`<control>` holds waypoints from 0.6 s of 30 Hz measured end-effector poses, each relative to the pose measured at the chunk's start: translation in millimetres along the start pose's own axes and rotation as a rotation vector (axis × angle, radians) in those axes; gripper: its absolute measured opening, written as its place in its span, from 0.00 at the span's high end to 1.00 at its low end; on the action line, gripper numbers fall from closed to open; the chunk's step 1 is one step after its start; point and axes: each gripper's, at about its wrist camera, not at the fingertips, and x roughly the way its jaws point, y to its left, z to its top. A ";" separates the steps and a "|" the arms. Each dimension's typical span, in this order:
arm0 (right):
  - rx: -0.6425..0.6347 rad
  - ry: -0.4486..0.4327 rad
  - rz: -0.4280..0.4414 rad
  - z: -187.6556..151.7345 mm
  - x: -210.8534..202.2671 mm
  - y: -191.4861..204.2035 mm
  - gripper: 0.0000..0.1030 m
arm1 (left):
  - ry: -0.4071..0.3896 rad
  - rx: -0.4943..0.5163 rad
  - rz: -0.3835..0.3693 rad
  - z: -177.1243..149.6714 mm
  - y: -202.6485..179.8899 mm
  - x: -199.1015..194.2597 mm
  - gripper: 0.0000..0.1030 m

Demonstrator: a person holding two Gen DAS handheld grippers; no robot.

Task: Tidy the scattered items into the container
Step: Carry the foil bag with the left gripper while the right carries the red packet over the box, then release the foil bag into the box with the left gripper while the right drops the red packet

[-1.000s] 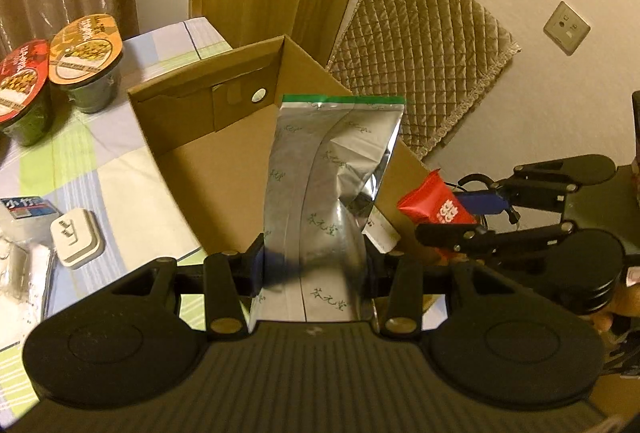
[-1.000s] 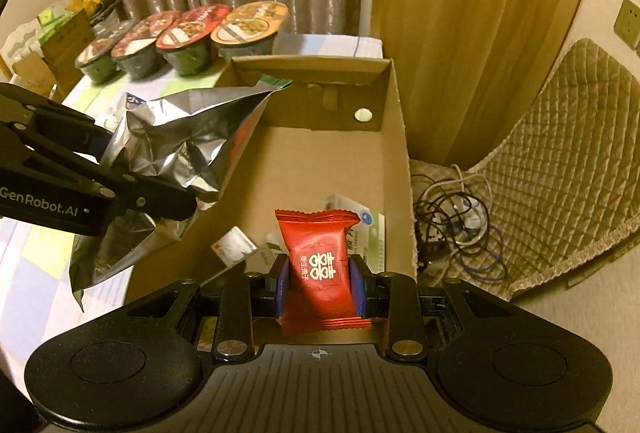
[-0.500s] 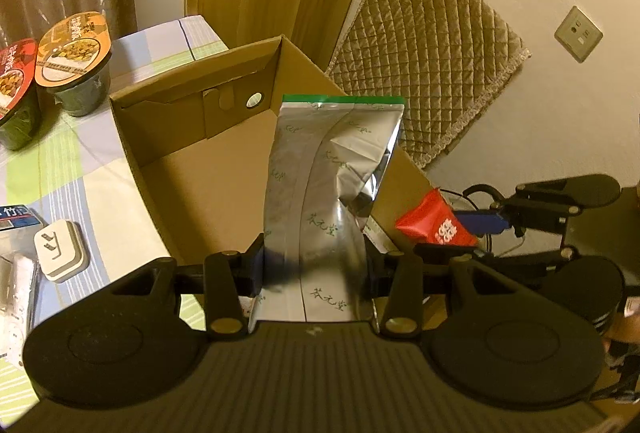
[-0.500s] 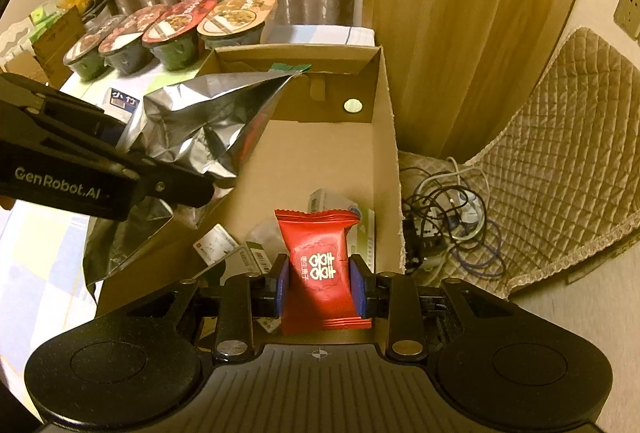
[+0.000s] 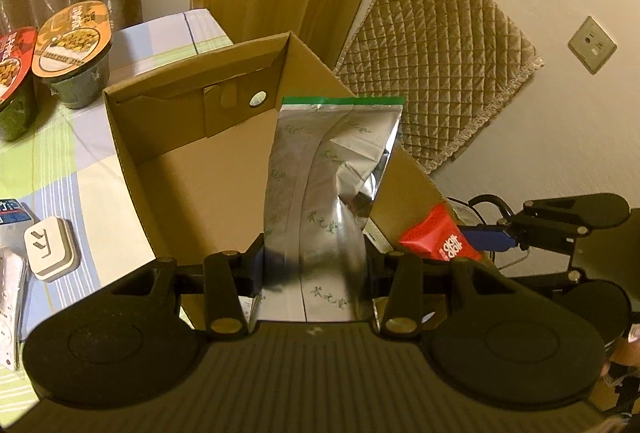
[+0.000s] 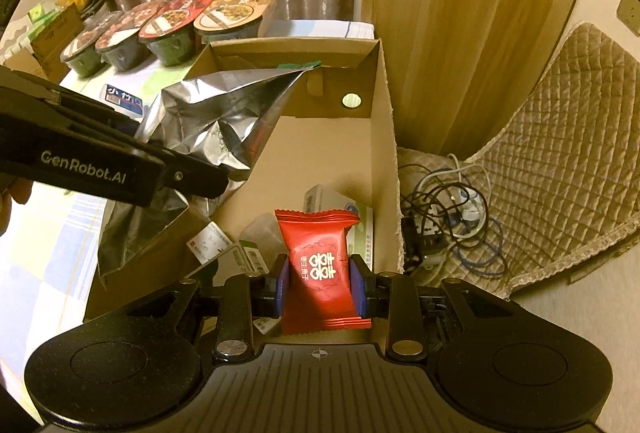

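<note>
With the foil pouch (image 5: pixel 320 193) clamped by the left gripper (image 5: pixel 314 269) and the red sachet (image 6: pixel 322 265) by the right gripper (image 6: pixel 320 287), the pouch could perhaps be snagged on the cardboard box (image 6: pixel 384 137) wall.

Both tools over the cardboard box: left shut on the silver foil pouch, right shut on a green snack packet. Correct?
Not quite: the packet in the right tool is red, not green, as the right wrist view shows. The rest holds: the left tool is shut on the silver foil pouch, and both are over the cardboard box.
</note>
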 end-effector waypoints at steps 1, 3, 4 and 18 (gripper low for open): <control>0.000 0.001 0.001 0.0 1.2 0.1 0.67 | 0.000 -0.003 0.001 0.2 1.1 0.9 0.62; -0.001 0.003 0.003 -0.1 3.0 -0.3 0.67 | 0.001 -0.008 0.003 0.8 2.7 2.9 0.62; -0.001 0.004 0.004 -0.1 3.9 -0.3 0.67 | 0.002 -0.010 0.004 1.0 3.4 3.7 0.62; -0.013 0.011 0.013 -0.7 8.3 5.2 0.67 | -0.049 -0.024 0.044 -3.6 20.3 -12.1 0.53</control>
